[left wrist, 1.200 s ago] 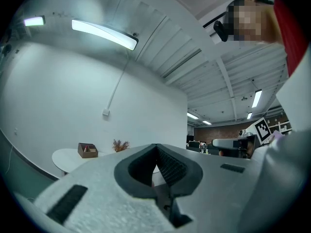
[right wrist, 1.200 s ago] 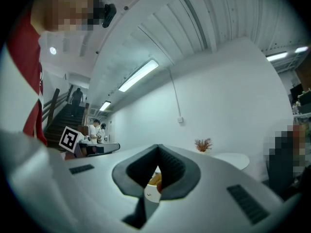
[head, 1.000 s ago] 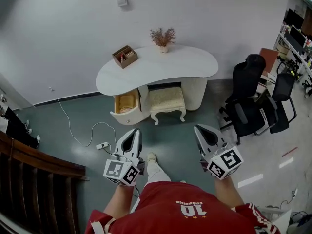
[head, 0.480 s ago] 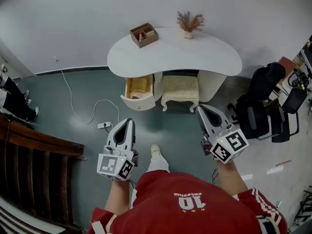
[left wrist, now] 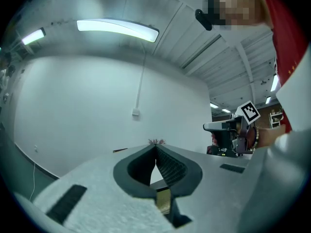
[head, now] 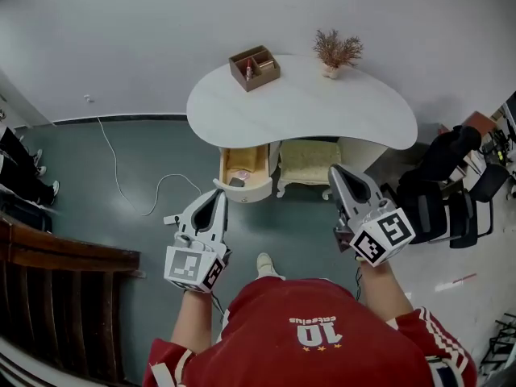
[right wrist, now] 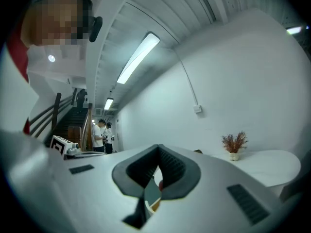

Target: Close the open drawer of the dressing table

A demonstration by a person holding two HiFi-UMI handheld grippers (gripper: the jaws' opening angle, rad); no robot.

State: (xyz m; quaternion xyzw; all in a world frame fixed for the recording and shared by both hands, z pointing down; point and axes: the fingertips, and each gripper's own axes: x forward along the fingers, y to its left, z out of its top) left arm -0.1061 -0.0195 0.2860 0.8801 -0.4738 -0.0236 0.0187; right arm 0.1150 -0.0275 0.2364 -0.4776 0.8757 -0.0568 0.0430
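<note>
The white dressing table (head: 302,107) stands against the wall in the head view. Its left drawer (head: 246,177) is pulled out, showing a yellowish inside with small items. My left gripper (head: 218,194) points level at the drawer front, its tip just short of the drawer's lower left corner, jaws shut and empty. In the left gripper view the left gripper (left wrist: 155,147) has its tips together. My right gripper (head: 333,170) is level beside the cream stool (head: 306,164), apart from the drawer. The right gripper (right wrist: 158,148) also has its tips together and holds nothing.
A wooden organiser (head: 254,68) and a dried plant in a vase (head: 337,52) sit on the tabletop. Black office chairs (head: 443,188) crowd the right. A power strip with cable (head: 172,218) lies on the floor at left, near a dark stair rail (head: 56,260). People (right wrist: 102,135) stand far off.
The person has walked toward the table. Table and drawer now sit nearer and lower in the head view, and both grippers have come up close to the drawer and stool.
</note>
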